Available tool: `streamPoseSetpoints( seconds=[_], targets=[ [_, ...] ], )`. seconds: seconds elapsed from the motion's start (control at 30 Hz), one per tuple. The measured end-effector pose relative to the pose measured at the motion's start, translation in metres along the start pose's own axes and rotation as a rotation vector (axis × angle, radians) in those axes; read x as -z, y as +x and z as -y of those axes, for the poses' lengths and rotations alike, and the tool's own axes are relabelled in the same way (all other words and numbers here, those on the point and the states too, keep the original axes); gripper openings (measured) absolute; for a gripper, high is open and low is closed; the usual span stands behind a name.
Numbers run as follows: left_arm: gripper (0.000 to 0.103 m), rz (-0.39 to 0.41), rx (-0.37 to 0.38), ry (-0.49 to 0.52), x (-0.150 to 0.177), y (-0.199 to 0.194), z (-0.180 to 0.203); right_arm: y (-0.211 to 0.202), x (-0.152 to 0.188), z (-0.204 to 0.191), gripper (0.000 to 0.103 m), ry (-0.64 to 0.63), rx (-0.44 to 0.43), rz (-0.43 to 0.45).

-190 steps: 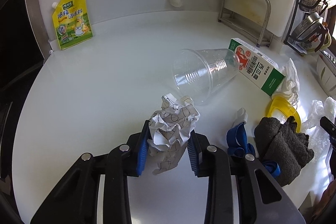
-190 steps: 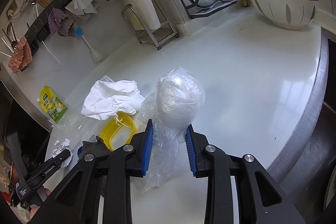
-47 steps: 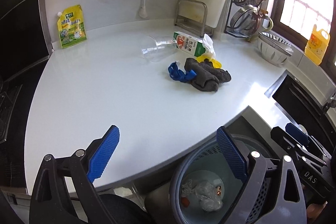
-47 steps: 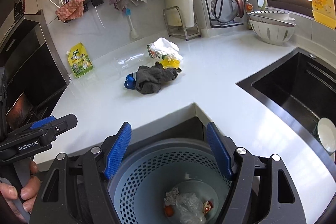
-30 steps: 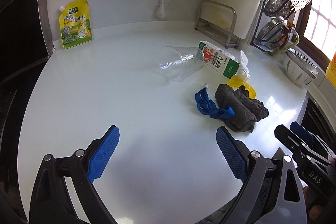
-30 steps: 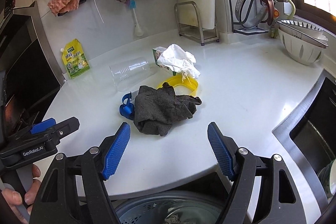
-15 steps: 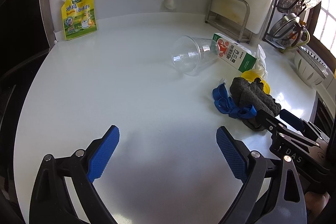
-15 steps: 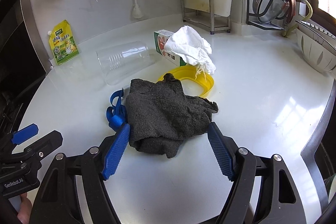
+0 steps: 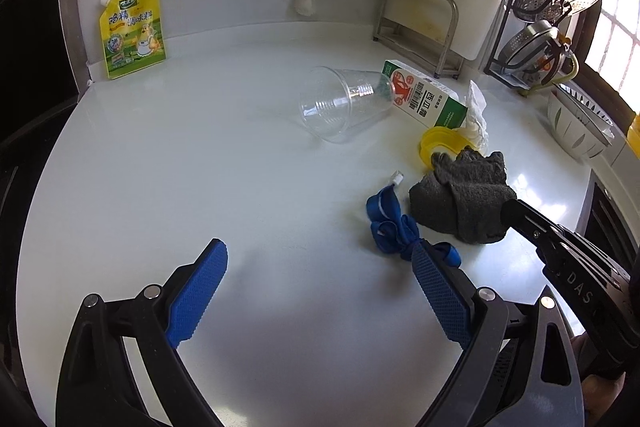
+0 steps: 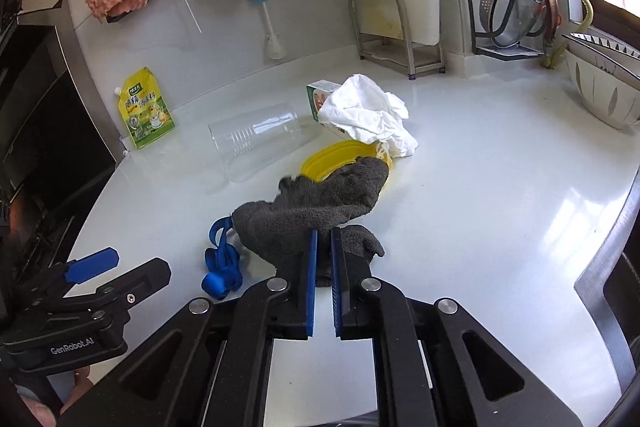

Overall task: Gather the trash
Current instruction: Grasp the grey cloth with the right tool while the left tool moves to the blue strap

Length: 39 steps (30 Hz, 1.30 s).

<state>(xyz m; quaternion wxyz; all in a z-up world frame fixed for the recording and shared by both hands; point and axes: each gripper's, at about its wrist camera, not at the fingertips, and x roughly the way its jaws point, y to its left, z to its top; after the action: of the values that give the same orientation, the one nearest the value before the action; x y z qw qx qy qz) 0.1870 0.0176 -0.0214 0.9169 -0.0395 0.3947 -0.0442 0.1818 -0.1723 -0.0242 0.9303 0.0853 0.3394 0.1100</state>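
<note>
My right gripper (image 10: 323, 239) is shut on the near edge of a dark grey cloth (image 10: 316, 203), also in the left wrist view (image 9: 460, 199). My left gripper (image 9: 318, 267) is open and empty above the white counter (image 9: 200, 167), just left of a crumpled blue ribbon (image 9: 390, 227) that also shows in the right wrist view (image 10: 220, 267). Behind lie a clear plastic cup (image 9: 340, 103) on its side, a milk carton (image 9: 424, 99), a yellow lid (image 9: 440, 143) and a crumpled white tissue (image 10: 364, 111).
A yellow seasoning pouch (image 9: 132, 27) leans on the back wall. A metal rack with a cutting board (image 9: 416, 27) and a dish rack with pots (image 9: 552, 7) stand at the back right. A white bowl (image 10: 600, 83) sits far right. The counter edge (image 10: 608, 247) curves near right.
Both grippers moved from above the bin back over the counter. The right gripper went from open to shut on the grey cloth. The left gripper stayed open and came closer to the blue ribbon.
</note>
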Motion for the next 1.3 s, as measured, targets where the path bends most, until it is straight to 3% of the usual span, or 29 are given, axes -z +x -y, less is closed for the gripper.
streamPoseSetpoints(
  seconds=[0.5, 0.57, 0.63, 0.77, 0.93, 1.27, 1.3],
  targets=[
    [0.092, -0.024, 0.020, 0.037, 0.004, 0.014, 0.037, -0.037, 0.023, 0.067, 0.007, 0.108, 0.098, 0.008],
    [0.092, -0.026, 0.016, 0.039, 0.005, 0.014, 0.038, -0.042, 0.024, 0.073, 0.021, 0.123, 0.087, 0.016],
    [0.092, -0.026, 0.010, 0.040, 0.006, 0.014, 0.038, -0.049, 0.024, 0.072, 0.062, 0.124, 0.075, 0.042],
    [0.092, -0.022, -0.004, 0.032, 0.005, 0.014, 0.035, -0.047, 0.017, 0.060, 0.065, 0.090, 0.071, 0.041],
    [0.092, -0.020, -0.025, 0.020, 0.005, 0.013, 0.027, -0.020, 0.011, 0.041, 0.083, 0.057, 0.082, -0.035],
    [0.092, -0.022, -0.020, 0.010, 0.007, 0.012, 0.023, 0.011, 0.005, 0.037, 0.083, 0.057, 0.195, -0.071],
    [0.092, -0.021, -0.019, 0.010, 0.007, 0.012, 0.023, 0.012, 0.005, 0.039, 0.078, 0.060, 0.203, -0.063]
  ],
)
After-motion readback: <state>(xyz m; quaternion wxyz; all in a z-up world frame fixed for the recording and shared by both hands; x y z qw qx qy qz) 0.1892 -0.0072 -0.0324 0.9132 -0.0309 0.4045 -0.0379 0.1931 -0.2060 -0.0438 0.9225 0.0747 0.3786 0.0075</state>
